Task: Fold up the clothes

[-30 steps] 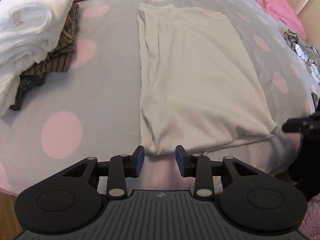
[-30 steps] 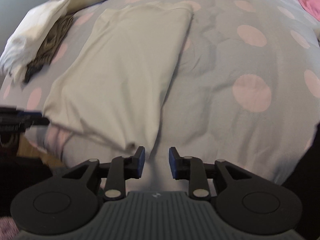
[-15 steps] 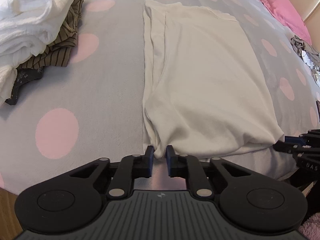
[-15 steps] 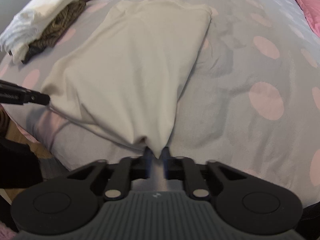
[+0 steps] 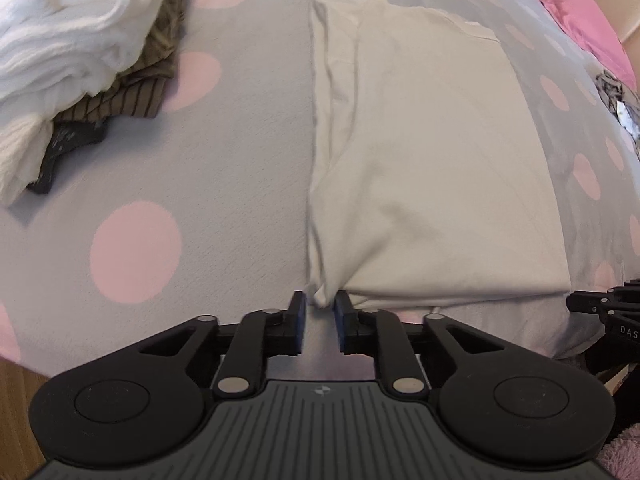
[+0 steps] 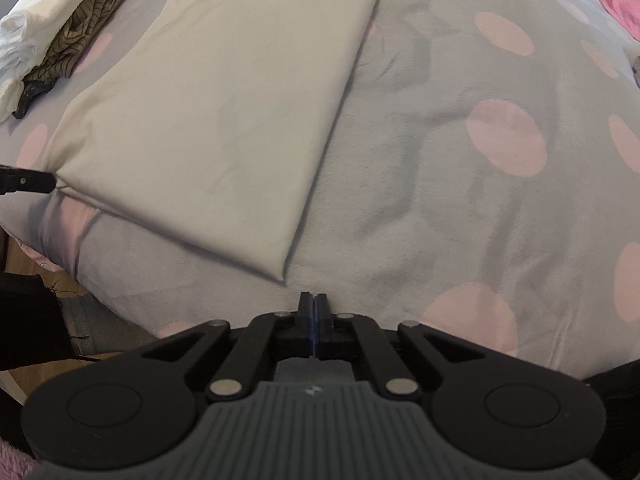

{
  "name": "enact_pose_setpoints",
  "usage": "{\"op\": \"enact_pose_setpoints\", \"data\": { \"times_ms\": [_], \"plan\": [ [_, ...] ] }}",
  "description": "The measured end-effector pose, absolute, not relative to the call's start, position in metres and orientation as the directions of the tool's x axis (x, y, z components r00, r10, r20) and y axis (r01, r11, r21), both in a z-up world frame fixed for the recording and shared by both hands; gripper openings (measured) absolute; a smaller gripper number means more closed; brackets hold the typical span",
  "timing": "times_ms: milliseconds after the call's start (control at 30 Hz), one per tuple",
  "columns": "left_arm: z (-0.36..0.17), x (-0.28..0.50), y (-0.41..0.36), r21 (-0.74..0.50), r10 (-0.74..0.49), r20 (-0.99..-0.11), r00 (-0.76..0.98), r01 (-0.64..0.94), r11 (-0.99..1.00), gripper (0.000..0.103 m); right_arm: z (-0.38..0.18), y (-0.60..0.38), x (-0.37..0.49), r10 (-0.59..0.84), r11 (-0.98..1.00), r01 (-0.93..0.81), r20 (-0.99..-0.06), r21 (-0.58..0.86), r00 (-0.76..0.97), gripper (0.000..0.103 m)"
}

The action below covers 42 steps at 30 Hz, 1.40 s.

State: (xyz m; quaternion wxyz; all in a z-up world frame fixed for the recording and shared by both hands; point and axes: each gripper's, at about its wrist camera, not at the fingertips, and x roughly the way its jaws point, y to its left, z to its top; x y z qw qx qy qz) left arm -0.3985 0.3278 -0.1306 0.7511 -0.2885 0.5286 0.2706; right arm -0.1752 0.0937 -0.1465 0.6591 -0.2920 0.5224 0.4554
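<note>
A cream folded garment [image 5: 424, 152] lies flat on the grey bedspread with pink dots [image 5: 224, 184]. My left gripper [image 5: 319, 304] is shut on the garment's near left corner, which bunches between the jaws. In the right wrist view the garment [image 6: 224, 120] lies ahead and to the left. My right gripper [image 6: 314, 304] is fully shut with nothing between the jaws; the garment's near right corner lies flat just ahead of it, a short gap away. The right gripper also shows at the left wrist view's right edge [image 5: 600, 306].
A pile of white and brown striped clothes [image 5: 80, 60] lies at the far left of the bed. A pink pillow [image 5: 576, 8] is at the far right. The bed's front edge and wooden floor [image 6: 48, 280] are just below the grippers.
Both grippers closed at the garment's near corners. The right gripper has since slipped off or let go of its corner, which now lies flat. The left gripper still pinches its corner.
</note>
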Motion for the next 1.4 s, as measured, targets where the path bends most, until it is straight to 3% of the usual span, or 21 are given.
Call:
{"op": "enact_pose_setpoints", "data": {
  "times_ms": [67, 200, 400, 467, 767, 900, 967, 1133, 1400],
  "plan": [
    [-0.125, -0.407, 0.335, -0.169, 0.110, -0.943, 0.314, -0.739, 0.653, 0.027, -0.139, 0.091, -0.168, 0.309, 0.441, -0.892, -0.950, 0.101, 0.045, 0.007],
    [-0.107, -0.413, 0.343, -0.216, 0.161, -0.904, 0.397, -0.747, 0.629, 0.029, -0.122, 0.091, -0.153, 0.362, 0.484, -0.856, -0.932, 0.183, 0.005, 0.028],
    [-0.078, -0.388, 0.355, -0.256, 0.213, -0.832, 0.512, -0.696, 0.671, 0.050, -0.102, 0.115, -0.134, 0.387, 0.454, -0.868, -0.922, 0.202, -0.012, 0.045],
    [-0.079, -0.373, 0.361, -0.251, 0.221, -0.823, 0.524, -0.683, 0.686, 0.054, -0.096, 0.127, -0.125, 0.385, 0.449, -0.872, -0.923, 0.194, -0.007, 0.046],
    [-0.121, -0.323, 0.391, -0.184, 0.237, -0.841, 0.486, -0.669, 0.720, 0.055, -0.100, 0.183, -0.081, 0.372, 0.486, -0.849, -0.928, 0.210, -0.017, 0.050],
    [-0.136, -0.312, 0.409, -0.228, 0.194, -0.832, 0.520, -0.639, 0.735, 0.055, -0.106, 0.208, -0.063, 0.368, 0.493, -0.845, -0.930, 0.205, -0.012, 0.050],
    [-0.144, -0.307, 0.418, -0.254, 0.170, -0.825, 0.540, -0.621, 0.742, 0.062, -0.110, 0.221, -0.055, 0.367, 0.492, -0.846, -0.930, 0.205, -0.013, 0.050],
    [-0.152, -0.293, 0.438, -0.293, 0.126, -0.802, 0.584, -0.569, 0.769, 0.068, -0.122, 0.246, -0.038, 0.385, 0.493, -0.840, -0.923, 0.224, -0.020, 0.050],
    [-0.156, -0.268, 0.465, -0.320, 0.075, -0.767, 0.637, -0.481, 0.816, 0.069, -0.142, 0.274, -0.023, 0.429, 0.512, -0.801, -0.900, 0.309, -0.073, 0.050]
  ]
}}
